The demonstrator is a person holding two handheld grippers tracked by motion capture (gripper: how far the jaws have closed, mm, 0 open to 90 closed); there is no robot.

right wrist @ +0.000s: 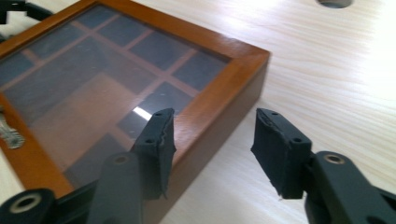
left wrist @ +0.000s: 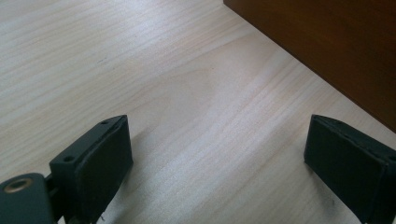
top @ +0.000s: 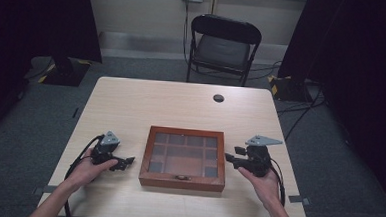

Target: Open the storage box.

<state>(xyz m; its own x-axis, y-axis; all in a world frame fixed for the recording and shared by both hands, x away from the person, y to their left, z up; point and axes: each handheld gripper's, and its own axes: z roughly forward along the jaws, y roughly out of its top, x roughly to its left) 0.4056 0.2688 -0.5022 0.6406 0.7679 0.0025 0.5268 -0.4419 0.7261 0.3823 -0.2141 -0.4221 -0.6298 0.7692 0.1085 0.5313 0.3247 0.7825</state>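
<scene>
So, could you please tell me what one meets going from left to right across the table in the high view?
Left claw → wooden box → right claw, all on the table.

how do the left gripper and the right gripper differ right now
The left gripper sits left of the wooden box, its jaws spread wide over bare table. The right gripper sits on the box's right, jaws less spread, one above the box's edge. Both are open, hand-held and empty.
</scene>
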